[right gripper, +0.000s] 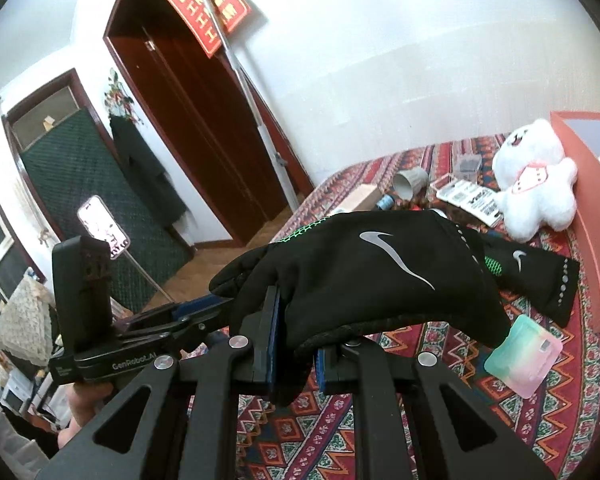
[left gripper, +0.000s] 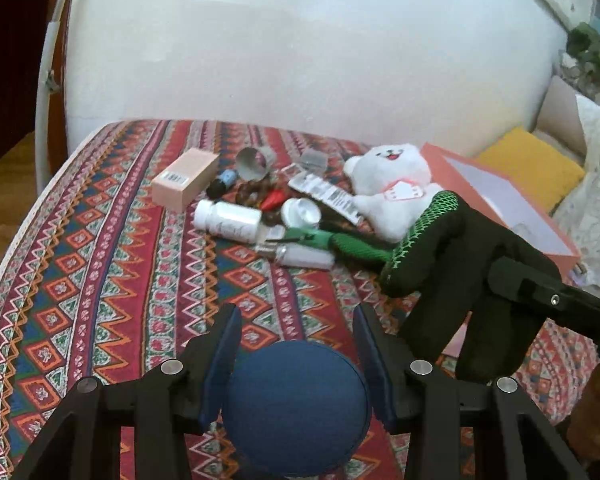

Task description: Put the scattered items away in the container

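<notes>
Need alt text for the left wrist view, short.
The left claw grips a dark blue ball above a patterned tablecloth. Beyond lie bottles, a pink carton and a white plush bear beside an orange box.

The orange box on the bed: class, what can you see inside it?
The orange box stands open. Its pale lining shows, with one small, unclear thing low inside. The black glove held by the right hand-held gripper covers the near corner.
</notes>
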Tool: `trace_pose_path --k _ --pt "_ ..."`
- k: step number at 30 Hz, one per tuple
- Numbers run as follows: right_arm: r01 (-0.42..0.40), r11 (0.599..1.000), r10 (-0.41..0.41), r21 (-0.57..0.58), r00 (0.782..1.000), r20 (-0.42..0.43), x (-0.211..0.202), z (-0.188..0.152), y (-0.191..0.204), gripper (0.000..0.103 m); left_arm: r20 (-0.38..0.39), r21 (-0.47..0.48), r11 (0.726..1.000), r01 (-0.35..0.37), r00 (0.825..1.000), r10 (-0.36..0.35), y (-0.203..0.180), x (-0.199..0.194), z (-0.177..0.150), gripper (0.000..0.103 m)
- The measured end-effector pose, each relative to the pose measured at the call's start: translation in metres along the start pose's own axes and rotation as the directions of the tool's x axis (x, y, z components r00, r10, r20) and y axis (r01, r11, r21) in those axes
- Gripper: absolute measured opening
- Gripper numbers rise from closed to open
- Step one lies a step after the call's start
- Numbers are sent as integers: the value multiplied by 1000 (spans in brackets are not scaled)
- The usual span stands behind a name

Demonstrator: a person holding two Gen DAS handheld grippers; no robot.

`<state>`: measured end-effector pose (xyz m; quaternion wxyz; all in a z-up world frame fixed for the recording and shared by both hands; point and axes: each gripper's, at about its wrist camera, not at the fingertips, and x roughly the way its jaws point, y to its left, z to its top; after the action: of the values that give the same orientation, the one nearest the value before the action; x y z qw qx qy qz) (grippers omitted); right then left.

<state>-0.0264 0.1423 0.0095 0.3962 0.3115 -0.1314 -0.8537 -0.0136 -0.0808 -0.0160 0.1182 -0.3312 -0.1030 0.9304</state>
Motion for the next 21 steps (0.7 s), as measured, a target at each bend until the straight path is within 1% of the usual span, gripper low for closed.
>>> trace_pose_path --k 3,5,6,9,12,14,15,16,17,18,19,21 --pt "-3 1000 4 -13 1000 25 -12 2 4 14 14 9 1000 10 1000 -10 -10 -5 3 48" --pt "-6 1000 7 -19 999 40 -20 4 7 14 22 19 1000 21 1000 -21 -18 -9 6 2" --pt "-7 1000 8 -22 999 47 -23 4 8 14 26 35 999 17 1000 -18 -23 -12 9 0" --pt "-4 999 7 -34 997 72 -35 5 11 14 37 49 999 8 999 -10 -31 -15 12 0" --pt "-5 999 8 -38 997 82 -43 6 13 14 22 39 999 3 1000 -4 -34 -11 13 0" --pt "-5 999 8 -36 997 81 -48 5 12 15 -11 17 1000 7 1000 -7 -30 -2 11 0" --pt "-5 999 8 -34 997 80 -50 4 11 15 -39 16 1000 11 999 -10 -29 4 10 1" --pt "-5 999 7 -34 997 79 -52 4 11 15 -71 20 1000 12 997 -10 -27 11 8 10" --pt "-2 999 5 -33 997 79 -54 3 10 15 -87 11 1000 8 996 -7 -22 17 5 18" --pt "0 1000 2 -31 997 80 -55 3 9 15 -109 -5 1000 -5 994 4 -15 25 2 46" --pt "4 1000 -2 -27 997 81 -57 3 7 15 -159 -27 999 -19 987 14 -6 37 -2 66" --pt "12 1000 -10 -18 997 83 -59 4 3 15 -220 -69 997 -35 975 19 9 53 -9 67"
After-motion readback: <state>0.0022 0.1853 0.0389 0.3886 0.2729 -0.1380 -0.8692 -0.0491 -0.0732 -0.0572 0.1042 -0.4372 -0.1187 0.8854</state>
